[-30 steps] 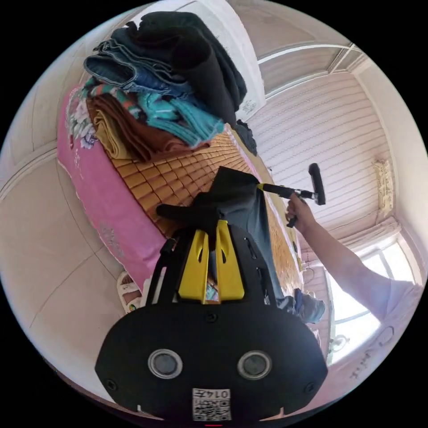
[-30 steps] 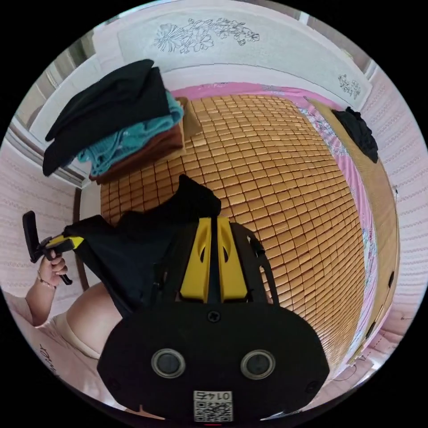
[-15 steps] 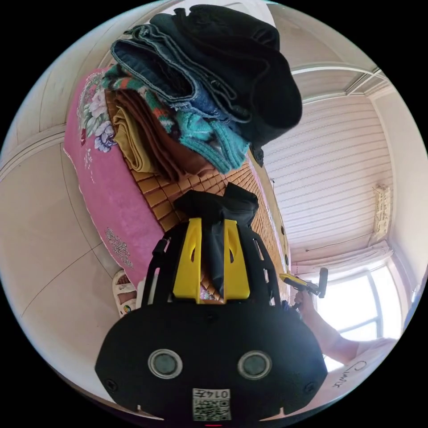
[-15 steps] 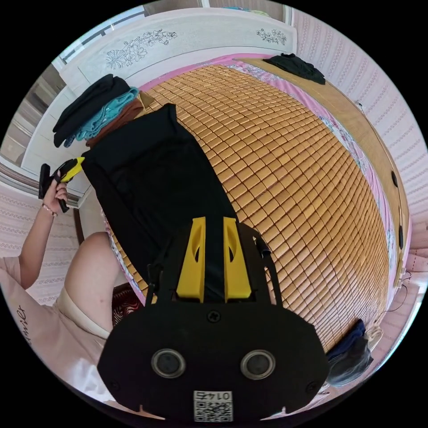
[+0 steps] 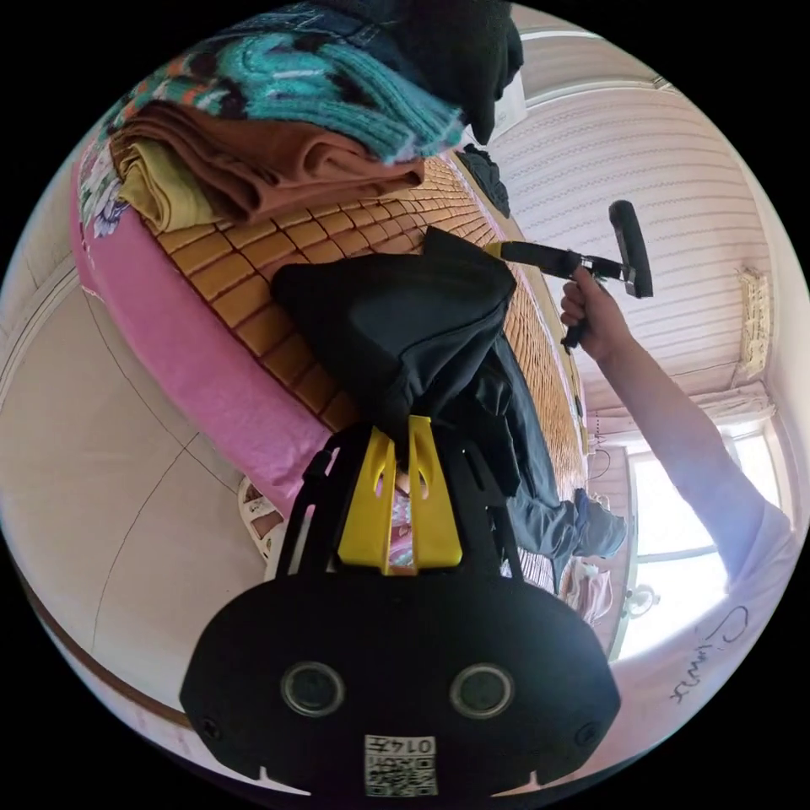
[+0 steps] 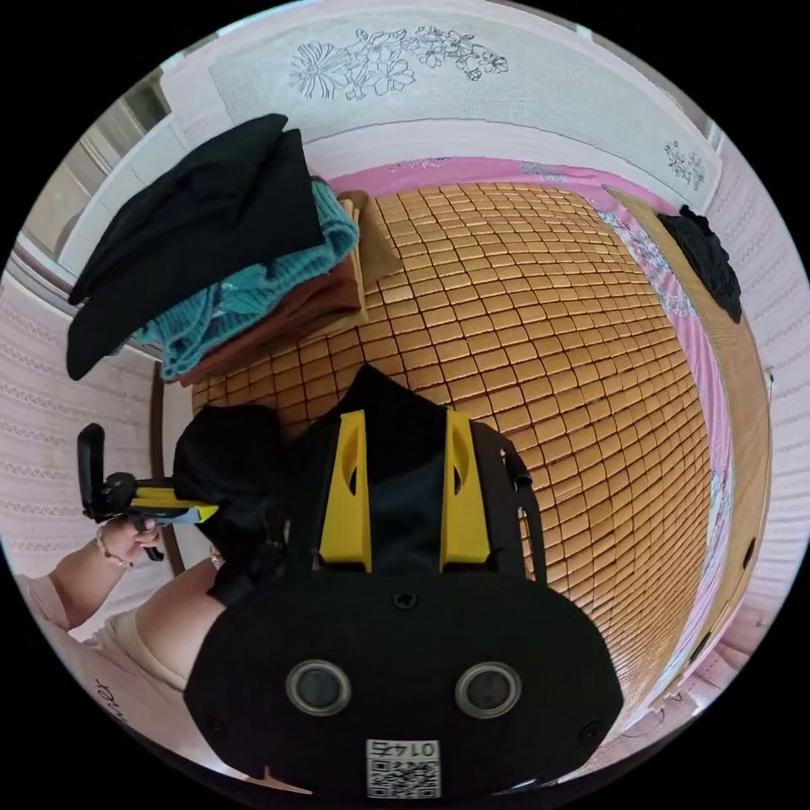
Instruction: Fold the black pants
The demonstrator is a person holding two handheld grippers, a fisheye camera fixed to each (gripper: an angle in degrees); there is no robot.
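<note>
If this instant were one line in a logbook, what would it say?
left gripper: shut on black pants | right gripper: open, pants between jaws | bamboo mat: under pants | folded pile: beside

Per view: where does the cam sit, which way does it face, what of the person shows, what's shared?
Left gripper view: rides the left claw, faces along the bed edge toward the window; right claw and forearm show.
Right gripper view: rides the right claw, faces the headboard; left claw and wrist show.
Shared: black pants, clothes stack, mat.

I see open bamboo mat (image 6: 540,354) ahead, with the clothes stack (image 6: 228,253) crowding one corner (dark bundle (image 6: 704,253), probably clothing, opposite).
</note>
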